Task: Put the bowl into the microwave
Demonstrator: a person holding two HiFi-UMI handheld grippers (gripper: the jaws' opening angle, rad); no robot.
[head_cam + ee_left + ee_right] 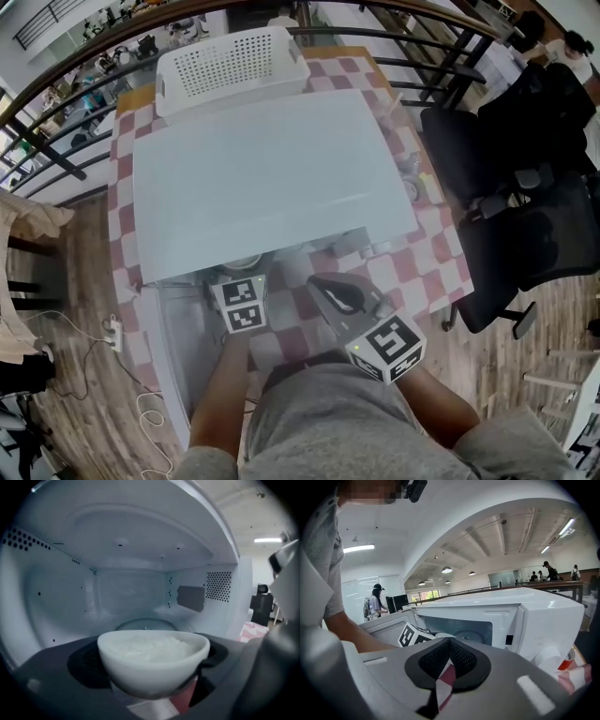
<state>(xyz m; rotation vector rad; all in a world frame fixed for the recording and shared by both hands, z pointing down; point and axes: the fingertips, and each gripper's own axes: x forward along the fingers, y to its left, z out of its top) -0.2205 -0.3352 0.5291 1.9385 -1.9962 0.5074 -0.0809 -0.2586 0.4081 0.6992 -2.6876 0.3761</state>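
A white bowl (152, 660) filled with white rice sits between the dark pads of my left gripper (152, 653), which is shut on it. The bowl is at the mouth of the white microwave (262, 178), just in front of the glass turntable (145, 624). From the head view, only the bowl's rim (242, 262) shows under the microwave's front edge, with my left gripper (242, 277) behind it. The microwave door (183, 347) stands open to the left. My right gripper (336, 292) hovers to the right of the opening, shut on nothing (449, 641).
The microwave stands on a red-and-white checked tablecloth (441, 234). A white perforated basket (230, 61) sits behind it. Black office chairs (525, 216) crowd the table's right side. A power strip and cable (112, 333) lie on the floor at left. A railing (56, 155) runs behind.
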